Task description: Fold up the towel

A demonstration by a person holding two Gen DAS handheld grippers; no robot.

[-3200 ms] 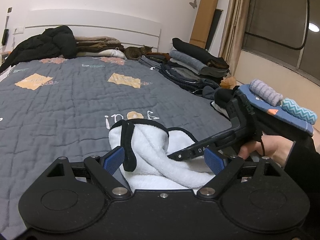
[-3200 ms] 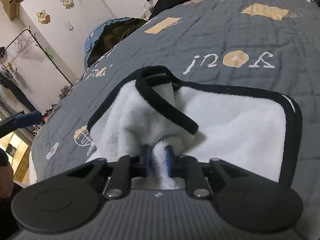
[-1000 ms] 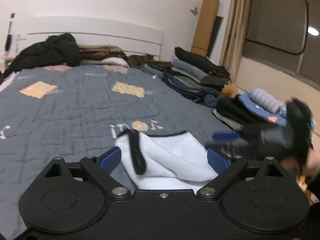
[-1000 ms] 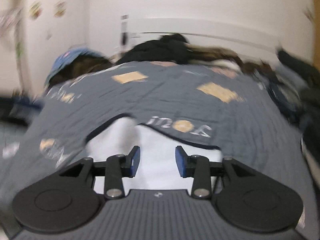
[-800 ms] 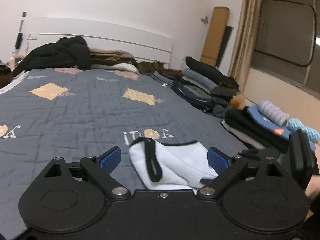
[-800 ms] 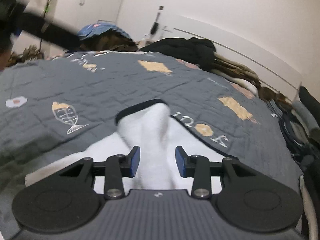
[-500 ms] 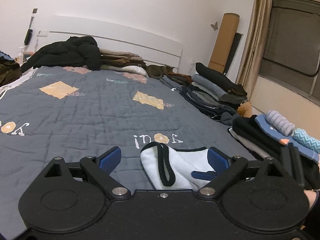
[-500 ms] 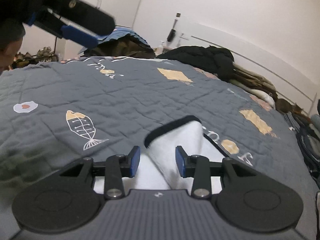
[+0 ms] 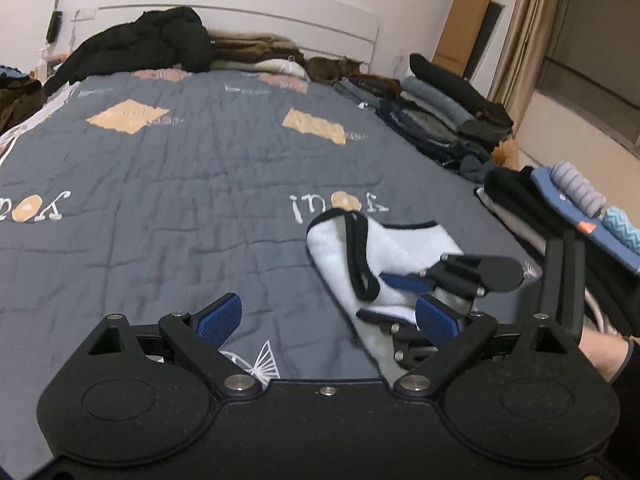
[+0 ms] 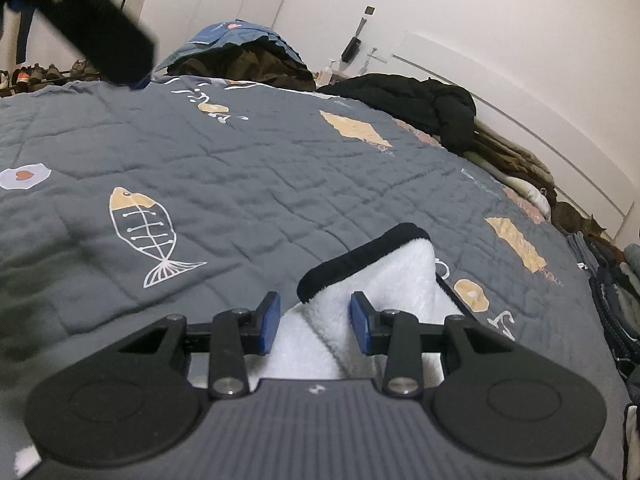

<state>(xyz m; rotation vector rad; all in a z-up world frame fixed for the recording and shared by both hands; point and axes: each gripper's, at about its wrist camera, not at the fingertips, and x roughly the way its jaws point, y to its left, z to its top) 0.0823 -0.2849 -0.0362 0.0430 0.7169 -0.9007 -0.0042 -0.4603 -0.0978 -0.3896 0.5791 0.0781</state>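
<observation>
Bed (image 9: 168, 184): covered by a grey quilt printed with fish and lettering; the rest is carried on it.
Clothes stacks (image 9: 448, 120): piled along the bed's edge at 2 o'clock in the left wrist view.
Black jacket (image 9: 144, 46): heaped at the headboard, at 11 o'clock.
Towel (image 9: 396, 252): white with black trim, loosely bunched on the quilt, at 3 o'clock of centre.
Right claw (image 10: 314, 322): open, pads either side of a raised towel fold, nothing gripped.
Left claw (image 9: 328, 322): spread wide, empty, above the quilt.
</observation>
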